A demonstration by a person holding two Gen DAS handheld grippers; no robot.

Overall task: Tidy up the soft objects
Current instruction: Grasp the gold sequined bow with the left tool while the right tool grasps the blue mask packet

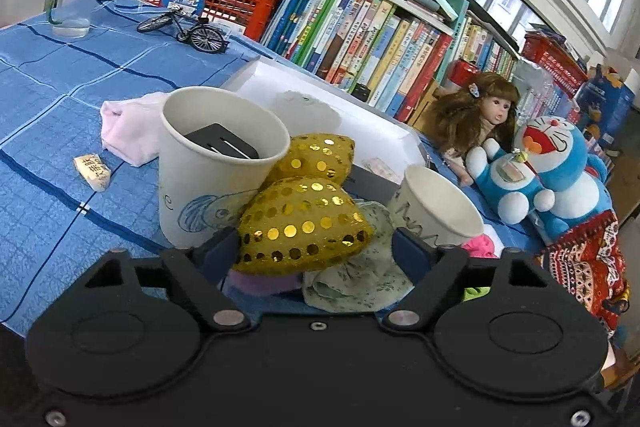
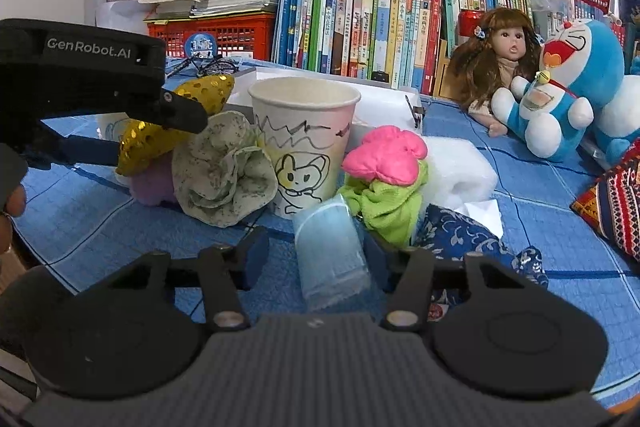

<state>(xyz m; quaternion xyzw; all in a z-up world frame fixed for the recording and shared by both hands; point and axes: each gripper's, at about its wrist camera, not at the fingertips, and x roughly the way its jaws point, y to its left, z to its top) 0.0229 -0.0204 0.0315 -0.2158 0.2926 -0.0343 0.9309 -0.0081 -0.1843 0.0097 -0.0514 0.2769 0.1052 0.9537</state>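
Note:
My left gripper (image 1: 308, 247) is open around a gold sequined soft toy (image 1: 304, 223), which lies on a lilac cloth (image 1: 260, 283) and a pale green speckled cloth (image 1: 352, 279). The gold toy (image 2: 160, 143) and the green cloth (image 2: 224, 171) also show in the right wrist view, with the left gripper's body at the left. My right gripper (image 2: 316, 255) is open, with a clear plastic cup (image 2: 332, 255) lying between its fingers. A pink and lime soft piece (image 2: 384, 175) sits just beyond it.
Two drawn-on paper cups (image 1: 216, 163) (image 2: 304, 139) stand on the blue tablecloth (image 1: 60, 131). A white tray (image 1: 360, 115), a doll (image 2: 496, 63), Doraemon plushes (image 2: 560, 95), a dark blue cloth (image 2: 472, 239), white foam (image 2: 456, 167) and a book row (image 2: 380, 23) surround them.

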